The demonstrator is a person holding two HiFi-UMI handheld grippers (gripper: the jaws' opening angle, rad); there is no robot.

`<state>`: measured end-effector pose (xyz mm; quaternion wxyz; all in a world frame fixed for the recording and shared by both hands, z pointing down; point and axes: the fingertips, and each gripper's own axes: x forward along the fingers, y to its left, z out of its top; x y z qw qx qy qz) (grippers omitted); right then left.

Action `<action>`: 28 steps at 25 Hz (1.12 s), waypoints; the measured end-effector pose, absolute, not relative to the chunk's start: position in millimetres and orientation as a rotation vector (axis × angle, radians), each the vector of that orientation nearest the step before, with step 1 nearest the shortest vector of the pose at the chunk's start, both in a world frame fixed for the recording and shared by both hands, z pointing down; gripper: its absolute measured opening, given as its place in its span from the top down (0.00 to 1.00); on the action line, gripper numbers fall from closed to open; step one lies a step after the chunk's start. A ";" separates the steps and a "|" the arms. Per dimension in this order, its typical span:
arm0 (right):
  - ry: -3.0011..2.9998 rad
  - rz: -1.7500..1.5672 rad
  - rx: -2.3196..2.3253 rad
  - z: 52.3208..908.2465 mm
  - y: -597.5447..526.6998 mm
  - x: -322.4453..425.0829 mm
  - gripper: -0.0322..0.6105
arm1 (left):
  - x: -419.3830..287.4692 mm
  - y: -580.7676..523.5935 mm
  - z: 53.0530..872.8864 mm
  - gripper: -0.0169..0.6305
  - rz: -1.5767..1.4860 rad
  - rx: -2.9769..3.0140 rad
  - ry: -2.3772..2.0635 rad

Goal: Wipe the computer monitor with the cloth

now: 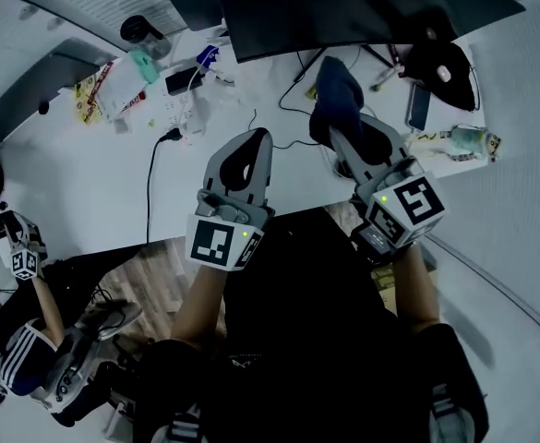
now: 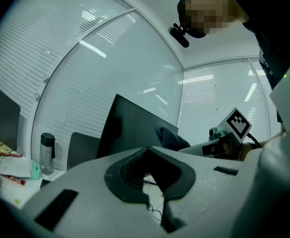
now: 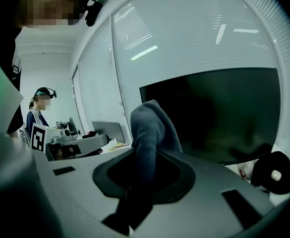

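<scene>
One cloth, clamped in the right gripper with its free end bunched ahead of the jaws, likely so fabric meets glass first. Monitor stands just ahead, seemingly untouched. Left gripper idles alongside, jaws together on nothing.

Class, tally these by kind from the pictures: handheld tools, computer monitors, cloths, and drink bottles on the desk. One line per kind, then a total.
Tools: 2, the left tool and the right tool
Monitor: 1
Cloth: 1, gripped in the right tool
Bottle: 1
Total: 5
</scene>
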<state>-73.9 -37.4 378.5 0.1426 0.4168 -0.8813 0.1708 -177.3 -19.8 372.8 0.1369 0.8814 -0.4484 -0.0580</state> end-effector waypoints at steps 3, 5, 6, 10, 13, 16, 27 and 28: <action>-2.511 0.535 1.157 402.4 -51.2 -93.6 0.82 | -187.1 -33.3 383.4 0.96 -0.152 2.528 -1.301; -2.484 0.563 1.113 421.1 -60.2 -104.9 0.82 | -192.3 -41.6 388.6 0.96 -0.154 2.516 -1.308; -2.470 0.577 1.087 430.9 -64.6 -110.6 0.82 | -195.1 -45.5 391.2 0.96 -0.155 2.510 -1.313; -2.405 0.642 0.999 469.5 -77.2 -129.2 0.82 | -206.8 -60.9 401.6 0.96 -0.151 2.479 -1.333; -2.349 0.698 0.962 497.6 -85.5 -135.8 0.82 | -211.9 -73.6 409.1 0.96 -0.158 2.452 -1.342; -2.303 0.743 0.938 525.0 -96.2 -144.2 0.82 | -216.5 -84.5 416.1 0.96 -0.177 2.419 -1.359; -2.194 0.860 0.861 591.9 -126.5 -184.0 0.82 | -226.1 -96.9 419.9 0.96 -0.209 2.406 -1.402; -2.188 0.867 0.863 595.0 -129.8 -187.4 0.82 | -227.7 -97.5 418.0 0.96 -0.212 2.412 -1.403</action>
